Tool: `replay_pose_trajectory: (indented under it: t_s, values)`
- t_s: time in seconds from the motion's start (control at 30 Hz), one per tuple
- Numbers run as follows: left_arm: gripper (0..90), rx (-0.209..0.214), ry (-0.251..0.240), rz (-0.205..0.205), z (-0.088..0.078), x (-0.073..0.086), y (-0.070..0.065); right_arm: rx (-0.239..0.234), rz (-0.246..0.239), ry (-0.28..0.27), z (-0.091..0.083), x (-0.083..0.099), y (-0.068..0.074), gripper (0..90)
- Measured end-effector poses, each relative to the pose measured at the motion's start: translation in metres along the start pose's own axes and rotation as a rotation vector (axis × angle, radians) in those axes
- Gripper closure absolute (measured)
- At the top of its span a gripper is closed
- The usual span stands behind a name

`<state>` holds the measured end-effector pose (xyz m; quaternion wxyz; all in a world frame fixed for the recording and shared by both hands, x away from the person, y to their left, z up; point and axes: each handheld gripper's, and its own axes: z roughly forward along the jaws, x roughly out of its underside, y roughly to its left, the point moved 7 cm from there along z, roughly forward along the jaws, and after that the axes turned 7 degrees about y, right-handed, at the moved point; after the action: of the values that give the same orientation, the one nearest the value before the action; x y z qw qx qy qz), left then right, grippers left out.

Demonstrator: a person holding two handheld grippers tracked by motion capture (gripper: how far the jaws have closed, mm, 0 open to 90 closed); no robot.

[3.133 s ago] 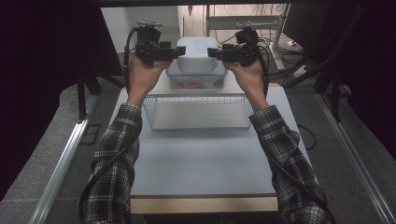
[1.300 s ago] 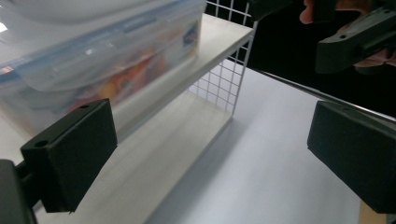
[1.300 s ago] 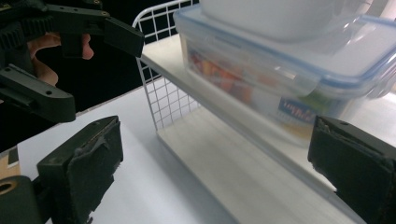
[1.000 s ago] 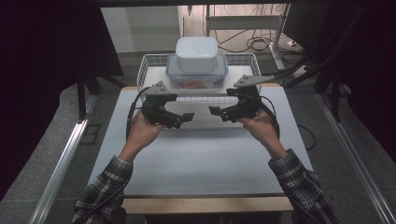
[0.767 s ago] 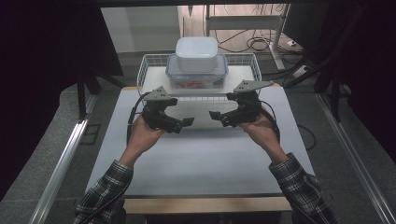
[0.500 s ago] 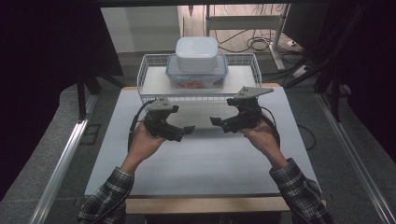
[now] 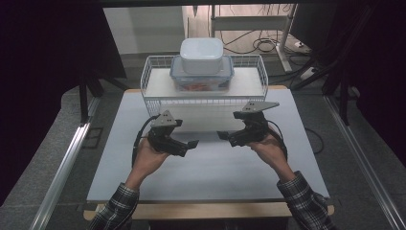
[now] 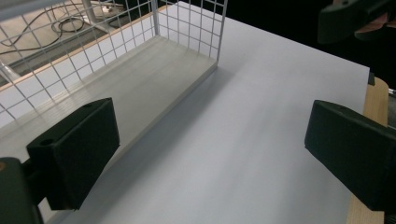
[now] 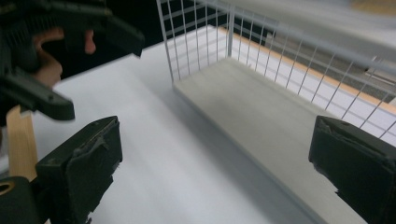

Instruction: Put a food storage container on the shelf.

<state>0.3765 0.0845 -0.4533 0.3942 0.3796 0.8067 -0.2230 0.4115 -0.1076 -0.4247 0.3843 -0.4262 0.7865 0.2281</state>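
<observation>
Bright white table, dark surroundings, soft shadows, slight blur in gripper views

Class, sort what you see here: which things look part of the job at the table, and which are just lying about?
Likely part of the job:
- wire rack
- clear container, stacked on the rack
- white lidded box, on top of the container
- left gripper, open
- right gripper, open

Just lying about:
- cables on the floor behind
- metal stand

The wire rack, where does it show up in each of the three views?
High view: wire rack at top centre, containers stacked on it.
Left gripper view: upper left, its lower shelf and mesh.
Right gripper view: upper right.
Shared landmark: the white tabletop in front of it.
</observation>
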Motion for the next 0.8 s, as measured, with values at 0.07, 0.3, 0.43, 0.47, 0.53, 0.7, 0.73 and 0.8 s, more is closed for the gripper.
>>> replay_pose_trajectory:
  t_s: [0.07, 0.3, 0.43, 0.47, 0.53, 0.7, 0.73, 0.8]
  values:
    - [3.1, -0.015, 0.01, 0.004, 0.0, 0.003, 0.0, 0.01, -0.013, 0.01, 0.001, 0.003, 0.001, 3.0]
    - [3.2, -0.022, 0.025, 0.001, 0.001, 0.012, -0.002, 0.0, -0.011, 0.016, 0.001, 0.011, 0.005, 2.7]
    - [3.3, -0.018, 0.032, -0.004, 0.004, 0.018, -0.005, 0.001, -0.009, 0.022, 0.002, 0.019, 0.007, 2.6]
    - [3.2, -0.017, 0.04, -0.004, 0.005, 0.022, -0.006, 0.004, -0.007, 0.028, 0.002, 0.023, 0.007, 2.6]
    - [3.3, -0.015, 0.044, -0.007, 0.006, 0.024, -0.007, 0.003, -0.006, 0.029, 0.002, 0.025, 0.007, 2.6]
    - [3.4, -0.013, 0.052, -0.008, 0.008, 0.033, -0.01, 0.006, 0.001, 0.038, 0.003, 0.037, 0.006, 2.7]
    - [3.4, -0.013, 0.052, -0.008, 0.008, 0.033, -0.01, 0.006, 0.001, 0.038, 0.003, 0.037, 0.006, 2.7]
    - [3.5, -0.01, 0.052, -0.007, 0.008, 0.036, -0.012, 0.017, 0.004, 0.041, 0.003, 0.041, 0.005, 2.8]
